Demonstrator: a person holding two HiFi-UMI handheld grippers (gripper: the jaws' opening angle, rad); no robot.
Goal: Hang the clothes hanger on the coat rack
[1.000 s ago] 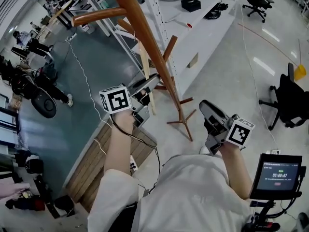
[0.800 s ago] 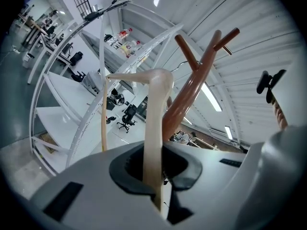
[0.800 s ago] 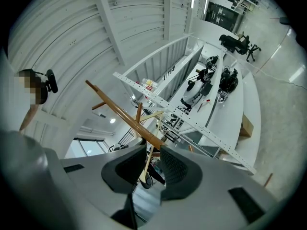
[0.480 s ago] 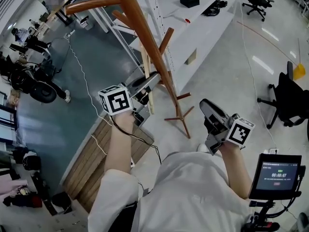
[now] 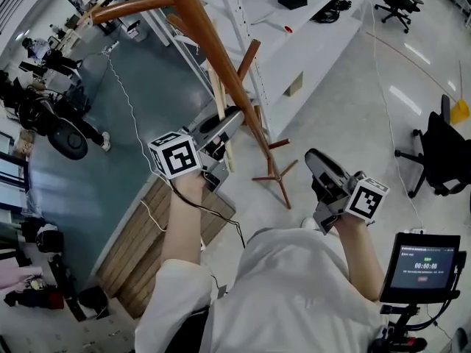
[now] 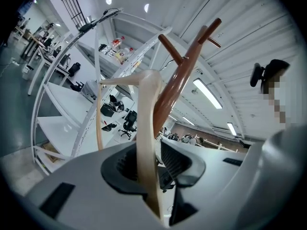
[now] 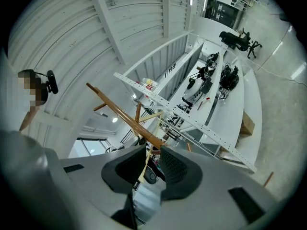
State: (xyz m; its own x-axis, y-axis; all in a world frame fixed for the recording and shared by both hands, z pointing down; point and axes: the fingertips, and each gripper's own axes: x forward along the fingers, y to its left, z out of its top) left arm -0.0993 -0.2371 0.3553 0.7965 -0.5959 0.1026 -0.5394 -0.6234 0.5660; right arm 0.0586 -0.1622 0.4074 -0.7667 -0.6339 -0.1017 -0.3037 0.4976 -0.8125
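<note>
Head view looks down the brown wooden coat rack [image 5: 213, 50], whose slanted trunk and pegs rise beside white shelving [image 5: 316, 50]. Close against the rack's trunk, below its upper pegs, stands the pale wooden clothes hanger [image 5: 218, 98]; whether it hooks on a peg cannot be told. The left gripper [image 5: 234, 118] reaches to the rack, its jaws opening with the hanger's bar between them and a gap on one side. The right gripper [image 5: 313, 157] is held apart from the rack, its jaws narrowly parted around nothing.
</note>
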